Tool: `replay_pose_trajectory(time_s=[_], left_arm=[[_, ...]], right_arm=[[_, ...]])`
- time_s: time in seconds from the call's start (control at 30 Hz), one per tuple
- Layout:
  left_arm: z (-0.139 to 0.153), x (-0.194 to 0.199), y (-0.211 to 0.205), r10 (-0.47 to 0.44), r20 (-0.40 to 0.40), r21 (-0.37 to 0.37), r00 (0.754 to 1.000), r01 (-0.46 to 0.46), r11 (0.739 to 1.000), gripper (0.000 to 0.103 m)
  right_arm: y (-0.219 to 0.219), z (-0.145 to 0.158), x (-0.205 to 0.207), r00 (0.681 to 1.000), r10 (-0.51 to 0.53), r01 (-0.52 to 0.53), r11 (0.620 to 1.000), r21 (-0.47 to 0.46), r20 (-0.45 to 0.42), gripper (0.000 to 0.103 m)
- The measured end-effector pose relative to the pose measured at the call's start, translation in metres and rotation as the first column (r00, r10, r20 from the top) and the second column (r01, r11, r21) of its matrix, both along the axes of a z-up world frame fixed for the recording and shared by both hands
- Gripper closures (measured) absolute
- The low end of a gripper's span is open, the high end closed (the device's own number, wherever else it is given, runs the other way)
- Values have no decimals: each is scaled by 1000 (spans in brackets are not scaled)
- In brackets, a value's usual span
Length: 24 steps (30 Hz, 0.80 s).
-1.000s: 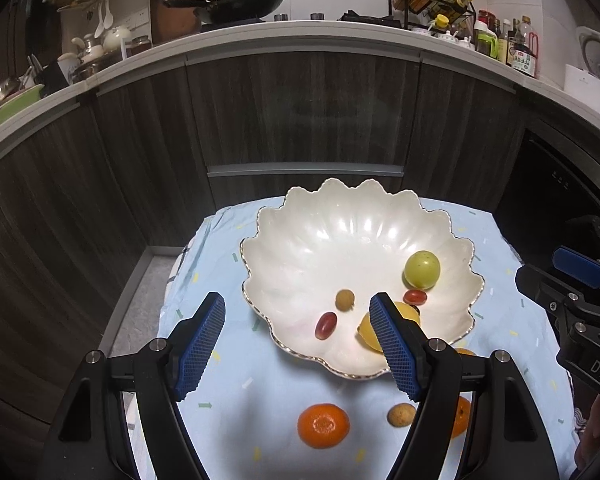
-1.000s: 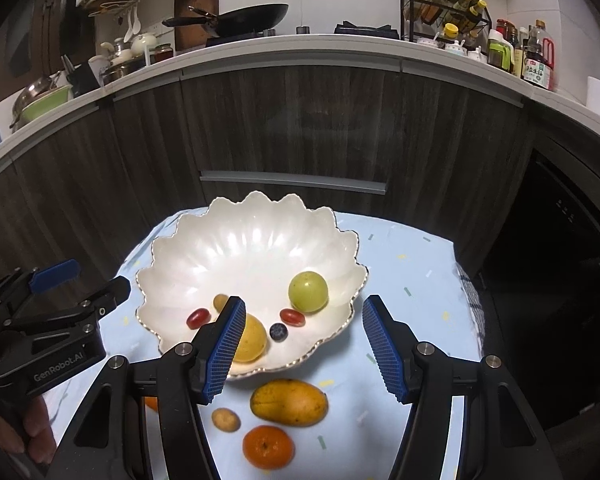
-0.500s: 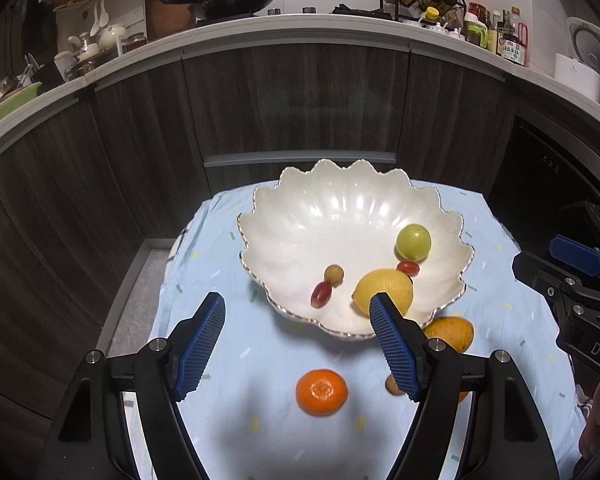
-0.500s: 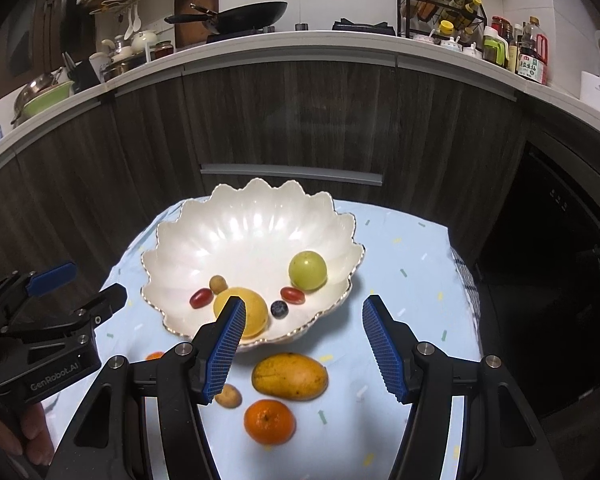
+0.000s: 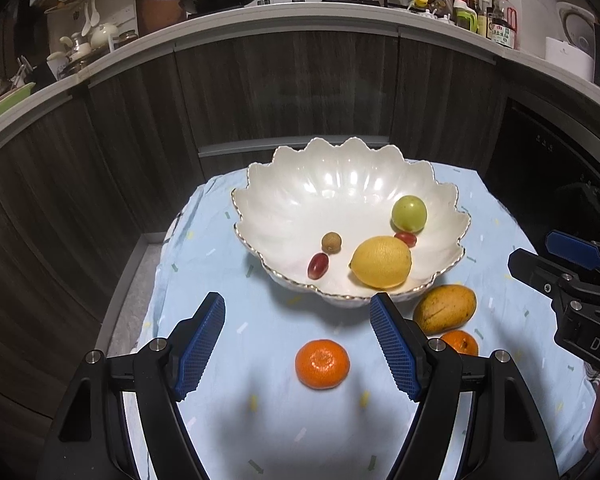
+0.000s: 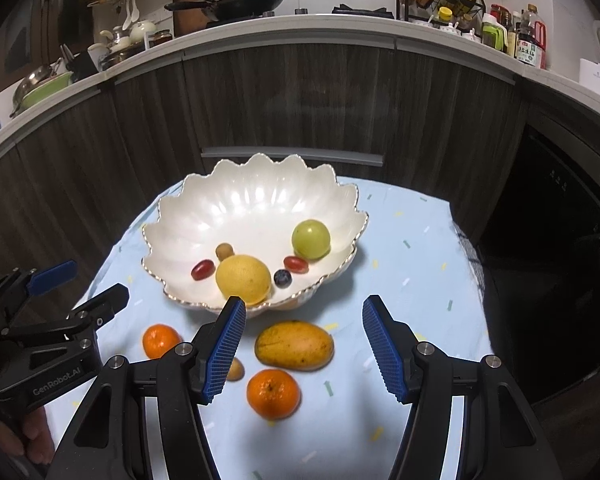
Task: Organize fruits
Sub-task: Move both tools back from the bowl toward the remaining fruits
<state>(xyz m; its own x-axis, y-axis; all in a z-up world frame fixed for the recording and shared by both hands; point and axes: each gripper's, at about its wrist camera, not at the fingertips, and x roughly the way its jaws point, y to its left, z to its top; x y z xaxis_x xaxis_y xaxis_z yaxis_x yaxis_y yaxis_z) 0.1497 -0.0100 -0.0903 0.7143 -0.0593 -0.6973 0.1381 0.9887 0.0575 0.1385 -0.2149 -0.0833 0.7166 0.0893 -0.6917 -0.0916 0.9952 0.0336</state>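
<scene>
Left wrist view: left gripper [image 5: 298, 344] wide, empty, above cloth [image 5: 220, 420]. Scalloped bowl [image 5: 340, 184] holds lemon [image 5: 381, 262], green fruit [image 5: 409, 213], grapes, small brown fruit. Outside: tangerine [image 5: 322, 364] between fingers' line, mango [image 5: 445, 308]; second tangerine [image 5: 459, 342] half hidden behind finger.

Right wrist view: right gripper [image 6: 304, 346] apart, empty, over mango [image 6: 294, 345] and tangerine [image 6: 273, 393]. Blueberry [image 6: 283, 277] in bowl. Small brown fruit [image 6: 235, 369] partly hidden behind finger. Judged: four pieces left outside.
</scene>
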Motion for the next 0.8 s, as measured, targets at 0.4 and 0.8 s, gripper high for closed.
replay_pose_trajectory(time_s=[0.4,0.8], left_arm=[[-16,-9,-4,-41,-13,13,999,41,999,29],[-28,-17,-27,-175,-4,28,985,175,984,29]], right_arm=[[4,-14,-6,1000,6,-6,1000,2,-30,41],[-5,-32,-20,997,6,-5,1000,13,-71,41]])
